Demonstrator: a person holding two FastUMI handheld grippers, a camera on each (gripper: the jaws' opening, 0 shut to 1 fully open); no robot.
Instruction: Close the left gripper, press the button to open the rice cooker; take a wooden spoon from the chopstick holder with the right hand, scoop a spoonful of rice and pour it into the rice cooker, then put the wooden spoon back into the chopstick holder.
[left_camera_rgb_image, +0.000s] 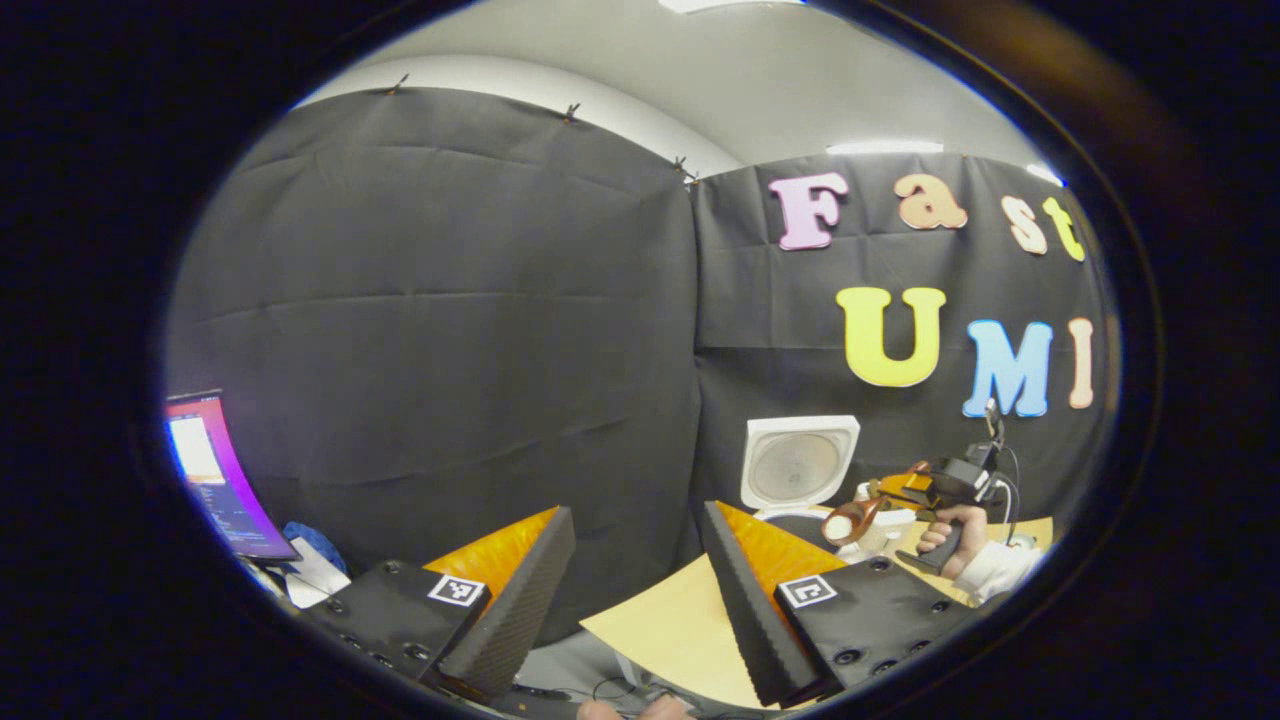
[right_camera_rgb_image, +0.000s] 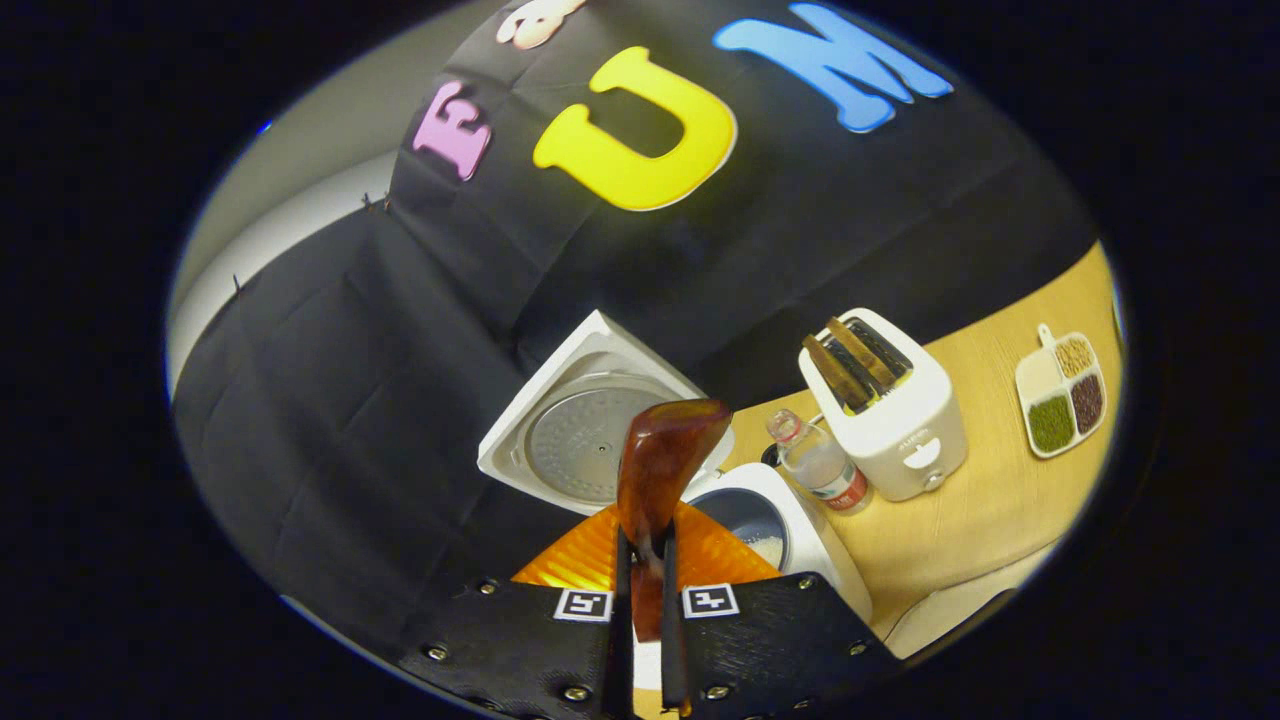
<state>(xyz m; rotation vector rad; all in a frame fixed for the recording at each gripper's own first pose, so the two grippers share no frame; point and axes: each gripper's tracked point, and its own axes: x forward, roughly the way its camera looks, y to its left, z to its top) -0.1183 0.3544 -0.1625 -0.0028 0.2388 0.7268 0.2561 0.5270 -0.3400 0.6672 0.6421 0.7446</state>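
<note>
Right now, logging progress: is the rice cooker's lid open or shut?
Open. The lid stands raised behind the rice cooker, its inner plate facing out, and the pot is exposed.

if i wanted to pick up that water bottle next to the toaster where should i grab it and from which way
Grip the water bottle around its clear body just below the neck, coming in from the open table edge. It seems to stand upright between the rice cooker and the toaster, close to both, so fingers would likely fit best front and back rather than into the side gaps.

Rice cooker (right_camera_rgb_image: 790, 540) open; wooden spoon (right_camera_rgb_image: 660, 470) raised.
</note>
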